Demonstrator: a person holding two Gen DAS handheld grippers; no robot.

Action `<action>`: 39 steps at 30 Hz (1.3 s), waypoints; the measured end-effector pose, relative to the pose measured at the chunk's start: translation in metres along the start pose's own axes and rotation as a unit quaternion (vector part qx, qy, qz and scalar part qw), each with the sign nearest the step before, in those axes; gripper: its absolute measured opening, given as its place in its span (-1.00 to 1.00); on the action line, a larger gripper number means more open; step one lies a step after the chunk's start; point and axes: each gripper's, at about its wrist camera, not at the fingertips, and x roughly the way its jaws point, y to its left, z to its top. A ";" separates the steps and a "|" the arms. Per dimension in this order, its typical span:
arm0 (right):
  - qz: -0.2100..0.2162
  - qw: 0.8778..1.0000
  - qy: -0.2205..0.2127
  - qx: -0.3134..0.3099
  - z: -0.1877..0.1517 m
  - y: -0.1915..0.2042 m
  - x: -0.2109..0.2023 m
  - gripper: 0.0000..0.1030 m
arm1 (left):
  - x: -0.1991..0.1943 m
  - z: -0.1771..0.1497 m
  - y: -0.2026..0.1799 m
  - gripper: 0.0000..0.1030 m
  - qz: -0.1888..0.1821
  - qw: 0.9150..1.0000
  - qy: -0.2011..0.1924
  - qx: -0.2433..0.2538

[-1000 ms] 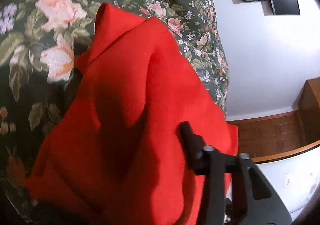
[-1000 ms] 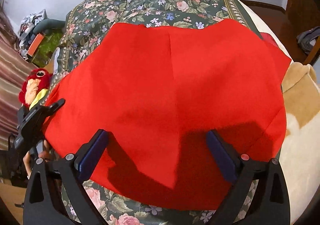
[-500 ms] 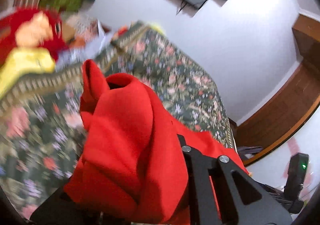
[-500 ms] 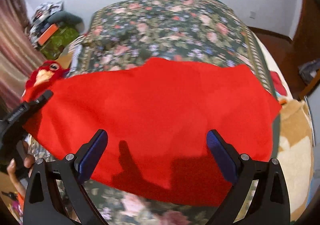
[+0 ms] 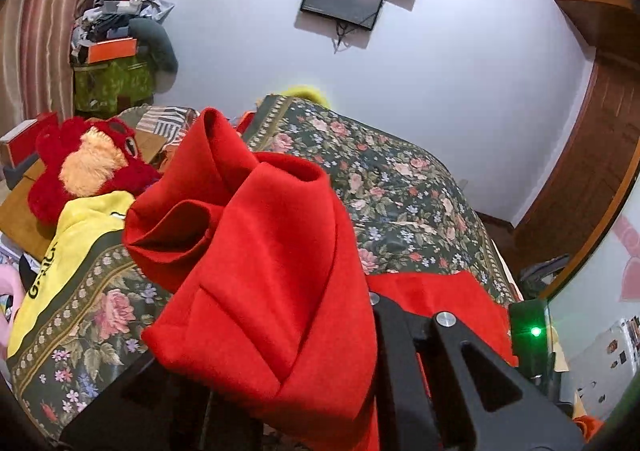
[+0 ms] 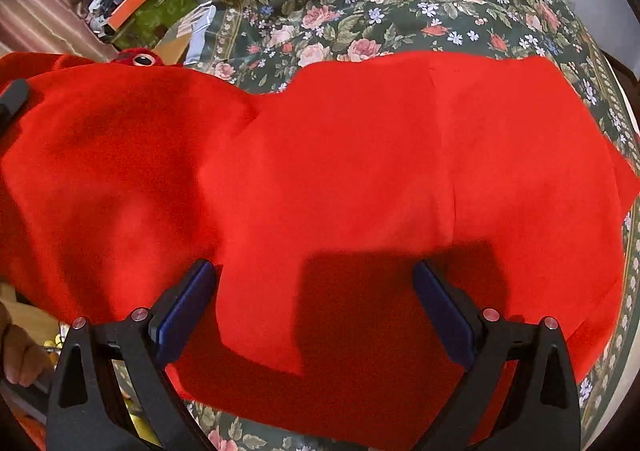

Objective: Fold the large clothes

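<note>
Left tool (image 5: 360,315) has lifted the red cloth (image 5: 264,267) off the bed (image 5: 400,187), gripping it; right tool (image 6: 312,315) waits open; a fold starts.

We read one text only: black letters on yellow cloth (image 5: 68,247), left wrist view, running along its edge beside bedspread (image 5: 392,187) border. Legible start "G-", next letters look like "AC" but too distorted for us to confirm. Rest cut off. Right wrist view: we find nothing readable.
</note>
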 end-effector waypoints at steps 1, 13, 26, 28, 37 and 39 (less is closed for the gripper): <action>0.005 1.000 -0.003 0.002 -0.001 -0.003 -0.006 0.91 | 0.002 0.001 -0.007 -0.84 -0.006 1.000 0.001 0.003; -0.057 0.986 -0.123 0.096 -0.039 -0.120 -0.114 0.91 | 0.031 -0.014 -0.147 -0.84 -0.118 0.988 0.052 0.081; -0.083 0.975 -0.120 0.169 -0.102 -0.193 -0.145 0.91 | 0.096 -0.110 -0.198 -0.84 -0.141 0.943 0.265 0.144; -0.081 0.974 -0.122 0.171 -0.103 -0.195 -0.145 0.91 | 0.090 -0.106 -0.195 -0.79 -0.146 0.941 0.268 0.148; -0.062 0.977 -0.144 0.144 -0.093 -0.163 -0.160 0.91 | 0.038 -0.088 -0.174 -0.06 -0.202 0.935 0.265 0.123; -0.058 0.978 -0.147 0.137 -0.090 -0.154 -0.161 0.91 | 0.020 -0.081 -0.168 -0.06 -0.202 0.938 0.249 0.134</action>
